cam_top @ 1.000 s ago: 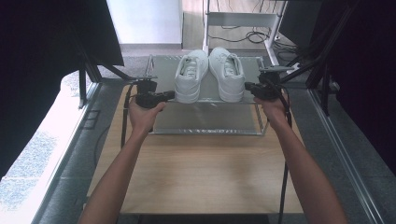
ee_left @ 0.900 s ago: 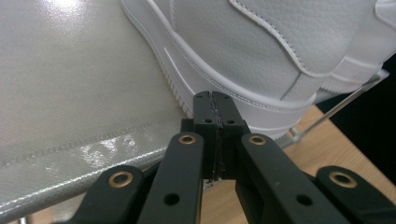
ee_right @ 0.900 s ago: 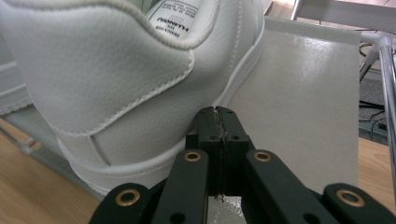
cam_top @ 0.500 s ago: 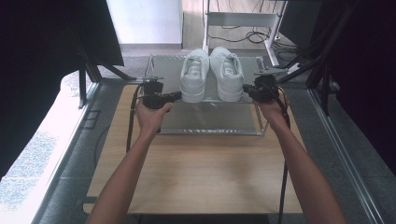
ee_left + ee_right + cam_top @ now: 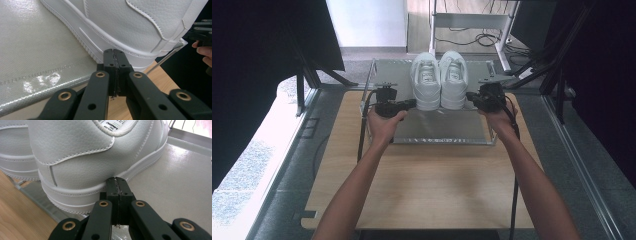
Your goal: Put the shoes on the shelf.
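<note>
Pressing closed jaws against white sneakers' soles, left gripper point(image 5: 115, 53) on left sneaker point(image 5: 426, 80), right gripper point(image 5: 117, 181) on right sneaker point(image 5: 453, 77)

High view overhead, facing forward-down; 2 gripper views close, low, sharing white shoes point(image 5: 439, 80)

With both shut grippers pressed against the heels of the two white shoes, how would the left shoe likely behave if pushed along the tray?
The left shoe would probably slide rather than tip: its flat, wide sole rests fully on the glossy tray. The ribbed sole edge may drag a little. The thick leather heel looks fairly stiff, so the left gripper should dent it only slightly.
</note>
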{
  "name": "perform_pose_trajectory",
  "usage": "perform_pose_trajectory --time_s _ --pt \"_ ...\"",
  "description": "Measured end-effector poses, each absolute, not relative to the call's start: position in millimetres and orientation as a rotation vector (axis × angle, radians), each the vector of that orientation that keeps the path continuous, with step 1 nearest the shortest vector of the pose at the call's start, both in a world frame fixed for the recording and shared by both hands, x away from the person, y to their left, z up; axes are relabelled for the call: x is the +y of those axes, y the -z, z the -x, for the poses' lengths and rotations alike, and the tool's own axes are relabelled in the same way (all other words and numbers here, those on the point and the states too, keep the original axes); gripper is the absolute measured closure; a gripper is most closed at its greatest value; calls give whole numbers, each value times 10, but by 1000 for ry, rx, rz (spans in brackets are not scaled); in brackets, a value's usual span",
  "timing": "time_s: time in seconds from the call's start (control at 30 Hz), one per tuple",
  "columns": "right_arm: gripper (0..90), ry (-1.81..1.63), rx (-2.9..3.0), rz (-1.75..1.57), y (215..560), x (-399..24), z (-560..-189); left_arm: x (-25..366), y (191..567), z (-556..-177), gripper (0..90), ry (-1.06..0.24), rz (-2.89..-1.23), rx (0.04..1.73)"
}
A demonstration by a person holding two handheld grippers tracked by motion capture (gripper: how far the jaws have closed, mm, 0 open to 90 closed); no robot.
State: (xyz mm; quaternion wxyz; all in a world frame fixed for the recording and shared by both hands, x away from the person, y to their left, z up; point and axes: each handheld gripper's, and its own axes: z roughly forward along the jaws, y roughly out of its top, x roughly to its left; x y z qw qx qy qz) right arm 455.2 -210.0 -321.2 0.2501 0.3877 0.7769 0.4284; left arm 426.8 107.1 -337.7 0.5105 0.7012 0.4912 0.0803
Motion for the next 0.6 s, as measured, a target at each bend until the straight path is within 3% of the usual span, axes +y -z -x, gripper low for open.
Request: perform_pose_trajectory --time_s 0.23,0.6 --pt "849 -1191 2084 -1036 3263 -2144 -4509 1117 3345 -4230 808 -241 -1680 1158" --pt "613 -1391 1981 -1011 3337 -2378 -4065 1401 3389 -3860 657 -301 -1697 1107"
